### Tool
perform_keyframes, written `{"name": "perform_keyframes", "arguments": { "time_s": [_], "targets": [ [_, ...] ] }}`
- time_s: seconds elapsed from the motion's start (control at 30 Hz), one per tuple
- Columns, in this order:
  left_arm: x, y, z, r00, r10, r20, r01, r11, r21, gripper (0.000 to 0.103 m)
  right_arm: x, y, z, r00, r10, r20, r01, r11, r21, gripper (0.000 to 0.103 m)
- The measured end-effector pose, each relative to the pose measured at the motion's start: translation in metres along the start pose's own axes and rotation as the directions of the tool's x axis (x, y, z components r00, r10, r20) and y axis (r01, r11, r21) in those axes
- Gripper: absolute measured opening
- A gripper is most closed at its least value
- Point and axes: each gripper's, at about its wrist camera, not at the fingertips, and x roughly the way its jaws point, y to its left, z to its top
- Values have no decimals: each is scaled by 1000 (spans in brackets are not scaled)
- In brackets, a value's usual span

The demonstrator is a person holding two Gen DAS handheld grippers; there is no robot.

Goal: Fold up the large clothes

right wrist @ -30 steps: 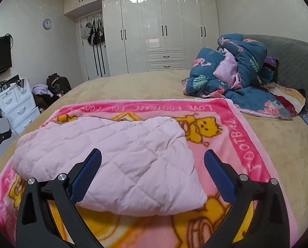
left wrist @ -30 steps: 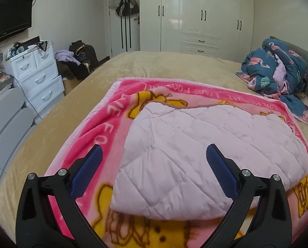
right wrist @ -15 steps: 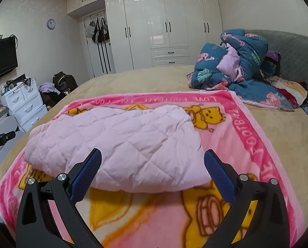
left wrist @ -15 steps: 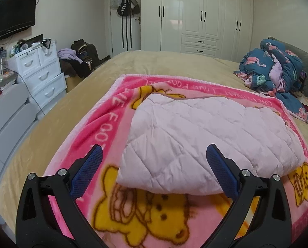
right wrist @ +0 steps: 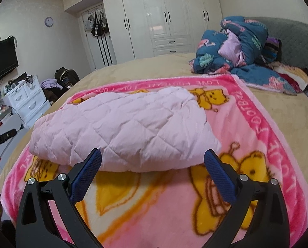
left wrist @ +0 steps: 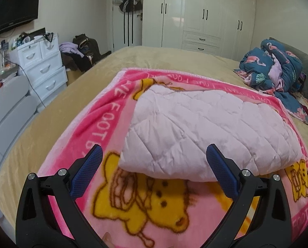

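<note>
1. Even, soft indoor light; no hard shadows.
2. Glare streaks the glossy white wardrobe doors (right wrist: 170, 18).
3. Fisheye bends room edges; corners go black.
4. Near pink cartoon-bear fleece blanket (right wrist: 145, 212) looks blurred.

Quilted matt cloth jacket (left wrist: 205, 128) on a fuzzy fleece blanket (left wrist: 104, 111) (plush nap); glossy wardrobe doors (right wrist: 166, 16).

A pink cartoon blanket (left wrist: 96, 119) lay spread on the beige bed (left wrist: 50, 124) before me. A crumpled blue flamingo quilt (right wrist: 236, 47) was heaped near the grey headboard (right wrist: 294, 41). Far behind stood a white wardrobe (left wrist: 205, 14), and at my left a white drawer chest (left wrist: 42, 64), a dark television (left wrist: 13, 18) and a round wall clock (right wrist: 48, 21).
</note>
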Motion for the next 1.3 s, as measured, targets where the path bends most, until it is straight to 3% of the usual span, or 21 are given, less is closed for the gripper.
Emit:
{"name": "perform_keyframes", "arguments": {
  "time_s": [0.13,0.37,0.5,0.67,1.0,1.17,1.3],
  "targets": [
    [18,9,-14,991,-99,-88,90,990,-106,94,13,-4,-8,999,-1,-55,3,999,41,99],
    [61,24,-36,955,-199,-220,130,947,-293,94,48,-28,-21,989,50,-140,-16,972,233,99],
    [74,26,-39,950,-210,-232,120,929,-351,94,68,-45,-23,986,74,-153,-11,927,374,99],
    [86,21,-35,955,-186,-230,92,925,-368,94,90,-61,-19,985,88,-146,-6,874,486,99],
    [114,20,-33,960,-159,-230,57,916,-397,95,131,-86,-19,984,102,-146,11,784,621,99],
    [131,25,-35,952,-205,-227,78,880,-468,95,146,-88,-20,984,122,-128,-12,770,638,99],
    [144,29,-36,946,-242,-216,89,834,-544,95,156,-88,-16,985,120,-126,-14,775,632,99]
  ]
}}
